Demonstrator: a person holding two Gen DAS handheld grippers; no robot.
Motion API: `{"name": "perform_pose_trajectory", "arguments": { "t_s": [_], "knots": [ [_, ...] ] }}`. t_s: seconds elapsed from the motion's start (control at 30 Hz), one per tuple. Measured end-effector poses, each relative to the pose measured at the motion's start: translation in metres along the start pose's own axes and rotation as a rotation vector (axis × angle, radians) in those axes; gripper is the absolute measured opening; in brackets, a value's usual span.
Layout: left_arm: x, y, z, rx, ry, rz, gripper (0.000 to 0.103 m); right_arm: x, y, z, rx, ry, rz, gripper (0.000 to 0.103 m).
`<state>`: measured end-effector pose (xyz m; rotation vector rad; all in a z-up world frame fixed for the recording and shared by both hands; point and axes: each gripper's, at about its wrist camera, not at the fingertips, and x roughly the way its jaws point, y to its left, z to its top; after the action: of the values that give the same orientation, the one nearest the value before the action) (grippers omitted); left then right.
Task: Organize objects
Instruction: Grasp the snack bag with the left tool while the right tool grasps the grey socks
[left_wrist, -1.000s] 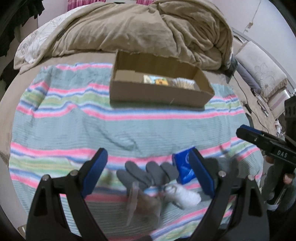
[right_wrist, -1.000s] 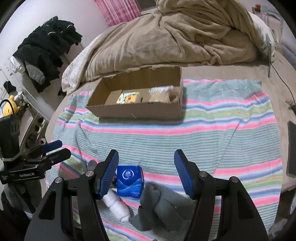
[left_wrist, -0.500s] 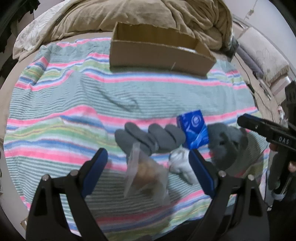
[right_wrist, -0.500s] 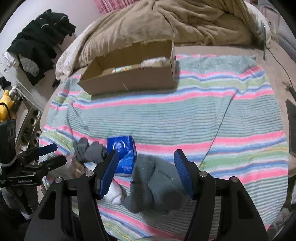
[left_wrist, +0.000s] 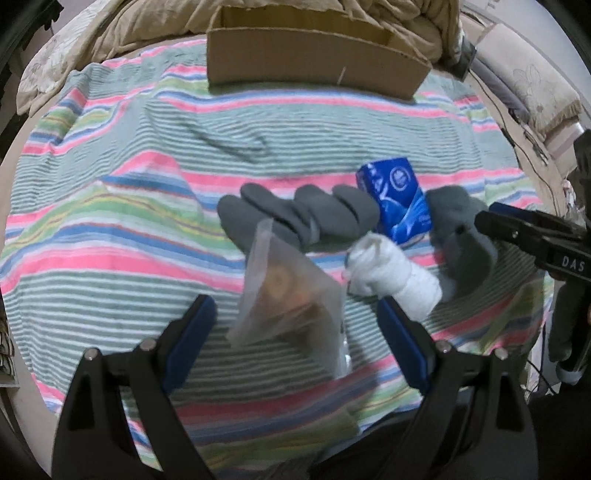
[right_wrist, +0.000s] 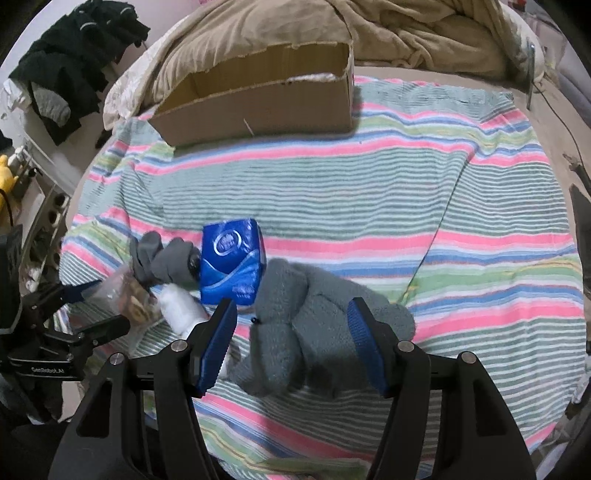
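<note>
On the striped blanket (left_wrist: 110, 221) lie a clear plastic bag of snacks (left_wrist: 291, 299), a dark grey glove (left_wrist: 295, 214), a blue tissue pack (left_wrist: 397, 199), a white rolled sock (left_wrist: 391, 273) and a fuzzy grey glove (right_wrist: 306, 325). My left gripper (left_wrist: 295, 332) is open, its jaws on either side of the clear bag. My right gripper (right_wrist: 291, 339) is open, its jaws on either side of the fuzzy grey glove. The cardboard box (right_wrist: 258, 99) stands at the far side.
A beige duvet (right_wrist: 406, 33) is heaped behind the box. Dark clothes (right_wrist: 70, 55) hang at the far left. A cable (right_wrist: 554, 99) runs along the bed's right side. The box also shows in the left wrist view (left_wrist: 310, 62).
Both grippers have dropped lower and moved forward over the pile. The left now straddles the clear bag, the right the fuzzy grey glove. Both stay open.
</note>
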<state>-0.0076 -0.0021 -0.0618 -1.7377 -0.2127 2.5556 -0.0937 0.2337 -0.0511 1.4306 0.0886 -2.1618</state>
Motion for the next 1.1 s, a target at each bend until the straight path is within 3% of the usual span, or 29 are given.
{"name": "perform_pose_trajectory", "arguments": {
  "t_s": [0.23,0.4,0.5,0.57,1.1],
  "knots": [
    [0.008,-0.002,-0.002,0.006,0.007,-0.028,0.085,0.014,0.0,-0.004,0.0,0.037,-0.01,0.066],
    [0.014,0.002,0.0,-0.007,0.005,-0.043,0.055,0.022,0.0,-0.006,-0.006,0.053,-0.017,0.065],
    [0.012,0.006,0.001,-0.021,-0.019,-0.065,0.052,0.026,0.0,-0.007,-0.019,0.053,-0.02,0.056],
    [0.01,0.006,0.001,-0.02,-0.031,-0.066,0.05,0.025,0.002,-0.008,-0.024,0.055,0.005,0.044],
    [-0.015,0.004,0.012,-0.013,-0.105,-0.087,0.048,-0.014,0.011,0.016,-0.034,-0.045,0.06,0.04]
  ]
}}
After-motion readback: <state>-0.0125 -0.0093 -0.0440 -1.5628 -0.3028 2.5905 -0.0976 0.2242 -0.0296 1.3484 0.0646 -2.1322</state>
